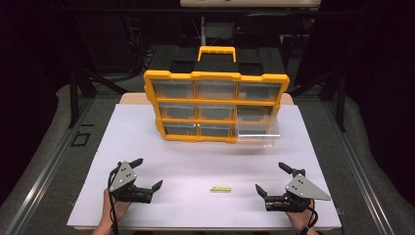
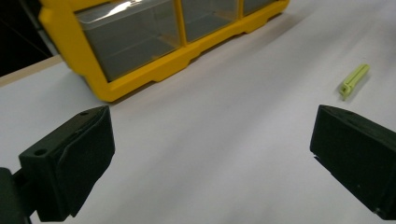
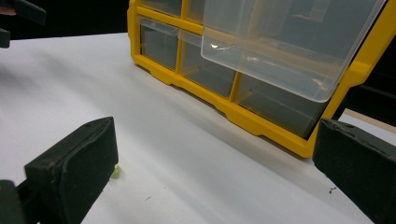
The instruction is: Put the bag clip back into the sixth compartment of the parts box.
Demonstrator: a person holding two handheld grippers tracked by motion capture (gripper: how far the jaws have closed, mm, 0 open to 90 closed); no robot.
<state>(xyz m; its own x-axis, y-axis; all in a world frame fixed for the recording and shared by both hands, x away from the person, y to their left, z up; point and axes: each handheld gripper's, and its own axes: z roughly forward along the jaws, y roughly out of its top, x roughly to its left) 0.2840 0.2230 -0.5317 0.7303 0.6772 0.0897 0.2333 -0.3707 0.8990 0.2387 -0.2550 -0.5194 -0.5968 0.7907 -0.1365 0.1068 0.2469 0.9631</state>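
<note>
Yellow drawer organizer (image 1: pixel 216 106) upright on table (image 1: pixel 147 147), clear drawer (image 1: pixel 258 130) pulled out, green clip (image 1: pixel 220 189) between both grippers' wide, empty jaws.

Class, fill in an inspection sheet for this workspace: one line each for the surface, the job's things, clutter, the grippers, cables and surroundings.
Surface: white tabletop, flat, resting on a wooden board.
Job's things: yellow drawer organiser standing upright at the far middle; one clear drawer at its right side pulled out; a small yellow-green clip lying flat near the front edge, between the grippers.
Clutter: nothing seen.
Grippers: left gripper open, holding nothing; right gripper open, holding nothing; both near the front edge.
Cables: one trailing from each gripper at the hands.
Surroundings: dark, with metal frame rails on the floor either side.
</note>
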